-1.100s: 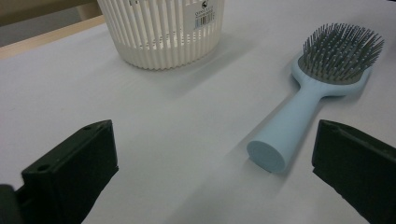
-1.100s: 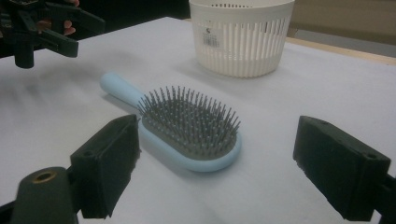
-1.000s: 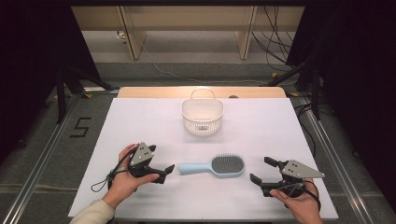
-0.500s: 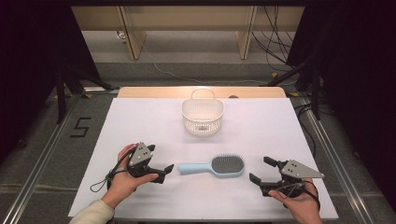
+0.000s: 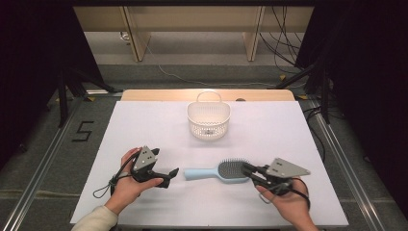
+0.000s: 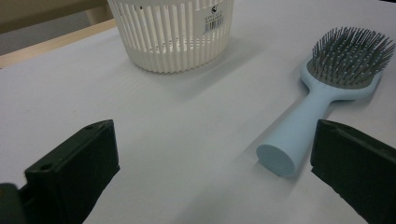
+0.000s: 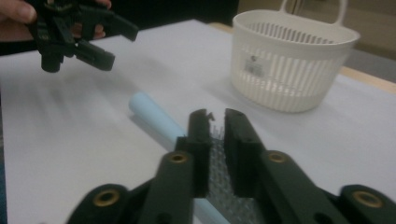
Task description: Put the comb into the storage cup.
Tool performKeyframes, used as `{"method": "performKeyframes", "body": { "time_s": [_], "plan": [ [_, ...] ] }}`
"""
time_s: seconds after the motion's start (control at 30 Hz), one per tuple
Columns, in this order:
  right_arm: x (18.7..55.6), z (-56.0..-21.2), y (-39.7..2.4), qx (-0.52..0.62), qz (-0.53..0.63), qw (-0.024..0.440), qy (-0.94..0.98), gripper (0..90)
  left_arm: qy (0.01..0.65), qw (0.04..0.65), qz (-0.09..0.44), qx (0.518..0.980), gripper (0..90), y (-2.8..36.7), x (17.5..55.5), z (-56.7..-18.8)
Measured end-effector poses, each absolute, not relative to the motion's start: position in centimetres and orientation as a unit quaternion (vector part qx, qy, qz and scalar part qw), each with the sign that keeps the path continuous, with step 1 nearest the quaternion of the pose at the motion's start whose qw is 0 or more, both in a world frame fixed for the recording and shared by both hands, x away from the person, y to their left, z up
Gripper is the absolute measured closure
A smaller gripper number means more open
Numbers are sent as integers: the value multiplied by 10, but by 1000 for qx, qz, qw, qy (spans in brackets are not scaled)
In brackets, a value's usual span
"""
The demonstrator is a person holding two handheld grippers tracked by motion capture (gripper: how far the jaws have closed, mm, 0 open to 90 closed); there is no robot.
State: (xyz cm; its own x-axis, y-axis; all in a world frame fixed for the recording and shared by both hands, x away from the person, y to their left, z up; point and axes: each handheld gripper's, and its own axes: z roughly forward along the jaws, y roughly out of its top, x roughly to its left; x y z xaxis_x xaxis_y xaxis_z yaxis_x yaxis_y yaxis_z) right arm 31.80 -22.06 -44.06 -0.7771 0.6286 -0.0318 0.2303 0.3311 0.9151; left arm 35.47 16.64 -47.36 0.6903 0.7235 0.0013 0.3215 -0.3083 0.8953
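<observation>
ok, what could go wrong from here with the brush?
1. The right gripper has just been closing; its fingers sit nearly shut over the bristles of the light blue plastic hairbrush, so any grip there may slip.
2. Pushing could slide the brush toward the open left gripper.

Grey floor (image 5: 38, 159) — dark curtains (image 5: 29, 57) (wooden shelving (image 5: 192, 21) behind).

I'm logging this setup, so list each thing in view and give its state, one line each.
Hairbrush: lying flat on the table, bristles up, handle toward the left gripper.
Basket: upright, handle raised; contents cannot be told.
Left gripper: open, holding nothing, near the handle end.
Right gripper: fingers nearly together over the bristles, just closed; grip on the brush unclear.
</observation>
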Motion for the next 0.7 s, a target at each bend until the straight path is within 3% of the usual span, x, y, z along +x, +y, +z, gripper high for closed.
{"method": "performKeyframes", "body": {
  "time_s": [0.33,0.7],
  "plan": [
    [364,-446,-120,285,435,131,844,900,329,477,222,784,5,172,355,-472],
    [402,-469,-55,311,354,88,878,900,330,478,222,783,5,174,355,-472]
  ]
}}
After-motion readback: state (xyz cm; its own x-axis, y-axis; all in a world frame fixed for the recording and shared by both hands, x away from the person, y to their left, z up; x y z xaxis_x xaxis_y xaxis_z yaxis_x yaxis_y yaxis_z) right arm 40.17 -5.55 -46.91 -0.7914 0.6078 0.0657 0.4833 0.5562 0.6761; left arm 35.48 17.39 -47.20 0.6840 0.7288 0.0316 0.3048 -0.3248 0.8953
